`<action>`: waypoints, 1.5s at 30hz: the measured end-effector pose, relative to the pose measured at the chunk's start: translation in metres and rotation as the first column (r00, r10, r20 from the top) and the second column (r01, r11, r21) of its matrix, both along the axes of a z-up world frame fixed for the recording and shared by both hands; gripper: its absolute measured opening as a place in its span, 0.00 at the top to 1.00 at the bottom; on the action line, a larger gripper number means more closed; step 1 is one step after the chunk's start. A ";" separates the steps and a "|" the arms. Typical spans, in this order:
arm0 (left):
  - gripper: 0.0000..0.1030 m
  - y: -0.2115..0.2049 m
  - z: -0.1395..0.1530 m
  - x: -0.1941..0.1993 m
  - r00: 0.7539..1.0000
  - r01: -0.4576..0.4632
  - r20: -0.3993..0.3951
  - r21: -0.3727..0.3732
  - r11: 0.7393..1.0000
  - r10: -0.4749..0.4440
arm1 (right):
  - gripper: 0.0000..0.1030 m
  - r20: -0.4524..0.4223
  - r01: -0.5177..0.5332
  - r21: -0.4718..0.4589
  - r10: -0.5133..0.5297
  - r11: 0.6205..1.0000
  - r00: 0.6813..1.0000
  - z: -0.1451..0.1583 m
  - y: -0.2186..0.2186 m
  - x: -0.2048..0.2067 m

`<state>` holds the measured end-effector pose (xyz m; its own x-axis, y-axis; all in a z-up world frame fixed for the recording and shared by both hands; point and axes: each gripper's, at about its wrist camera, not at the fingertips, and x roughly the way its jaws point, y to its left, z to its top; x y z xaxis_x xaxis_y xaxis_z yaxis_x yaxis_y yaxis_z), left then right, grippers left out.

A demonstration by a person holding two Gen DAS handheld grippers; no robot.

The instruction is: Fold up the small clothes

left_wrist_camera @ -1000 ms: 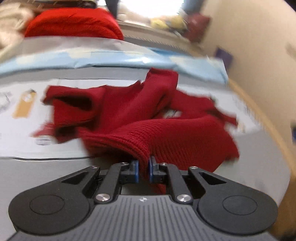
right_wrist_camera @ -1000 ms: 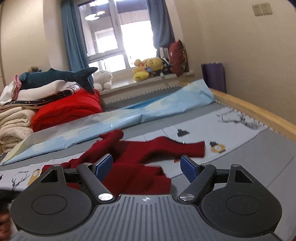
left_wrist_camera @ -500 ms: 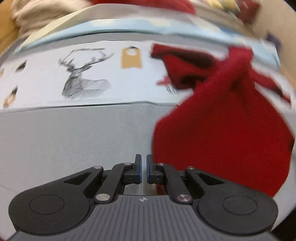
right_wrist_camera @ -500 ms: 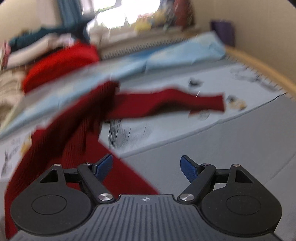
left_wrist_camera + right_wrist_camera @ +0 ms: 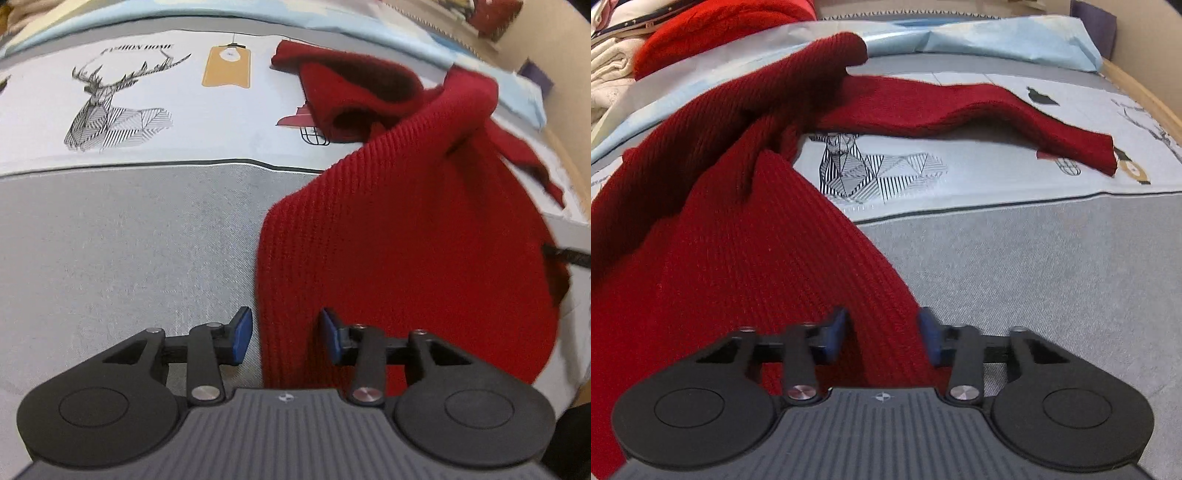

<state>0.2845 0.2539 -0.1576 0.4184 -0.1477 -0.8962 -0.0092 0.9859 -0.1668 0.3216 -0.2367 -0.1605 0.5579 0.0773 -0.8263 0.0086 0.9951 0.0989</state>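
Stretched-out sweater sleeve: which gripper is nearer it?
Right. The right gripper, closing over the sweater's hem, has the sleeve lying ahead of it on the bedsheet. The left gripper, opening, sits at the hem's opposite corner.

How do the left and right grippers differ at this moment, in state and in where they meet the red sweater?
The left gripper is opening at the sweater's left hem corner; the right gripper is closing at its right hem corner. The left's pads stand clear of the knit; the right's nearly pinch it. Both straddle the hem, pointing steeply down at the bedsheet.
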 end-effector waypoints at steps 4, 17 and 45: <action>0.89 -0.003 0.000 -0.003 1.000 -0.013 0.017 0.003 1.000 0.013 | 0.85 0.052 0.000 0.083 -0.005 0.997 0.999 0.016 -0.016 -0.010; 0.93 -0.056 0.026 -0.046 0.985 0.172 -0.001 -0.001 0.985 -0.172 | 0.87 0.032 -0.009 0.152 0.004 0.988 0.999 0.079 -0.116 -0.116; 0.57 -0.144 0.109 0.027 0.947 -0.117 0.316 0.149 0.982 0.065 | 0.64 0.288 0.178 0.271 -0.256 0.946 0.923 0.072 -0.131 -0.036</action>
